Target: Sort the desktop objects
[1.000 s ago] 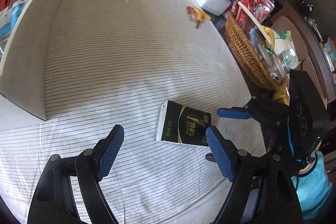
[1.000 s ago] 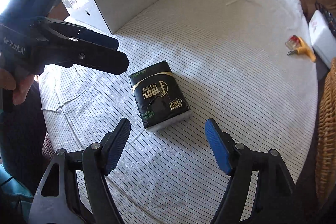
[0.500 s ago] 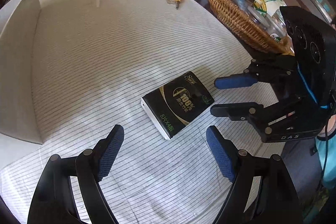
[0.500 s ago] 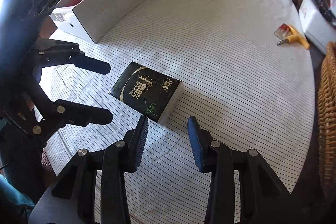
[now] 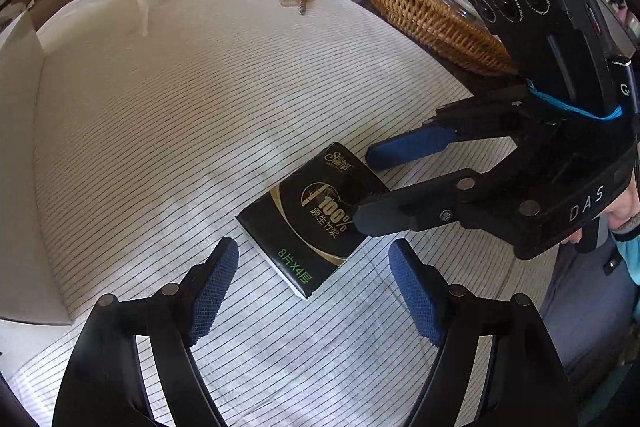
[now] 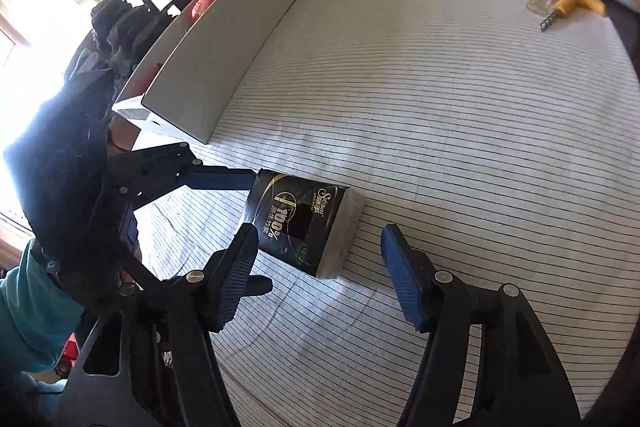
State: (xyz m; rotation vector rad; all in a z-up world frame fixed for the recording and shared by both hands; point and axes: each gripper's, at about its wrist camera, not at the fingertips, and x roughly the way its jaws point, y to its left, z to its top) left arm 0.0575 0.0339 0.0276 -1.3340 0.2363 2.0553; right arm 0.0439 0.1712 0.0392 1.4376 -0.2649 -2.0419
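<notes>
Your left claw [image 5: 312, 291] is closing, its blue pads apart, and the black tissue pack [image 5: 316, 217] lies between and just ahead of them without either pad pressing on it. Your right claw [image 6: 316, 267] is opening, and the same pack sits in its gap too, untouched by the pads as far as the views show. The pack lies flat on the striped cloth [image 5: 180, 99] covering the bench, near the edge closest to you. The white box [image 6: 236, 39] stands well apart at the far left side. The yellow-handled tool [image 6: 568, 1] lies far across the cloth, near the wicker basket [image 5: 432, 23].
</notes>
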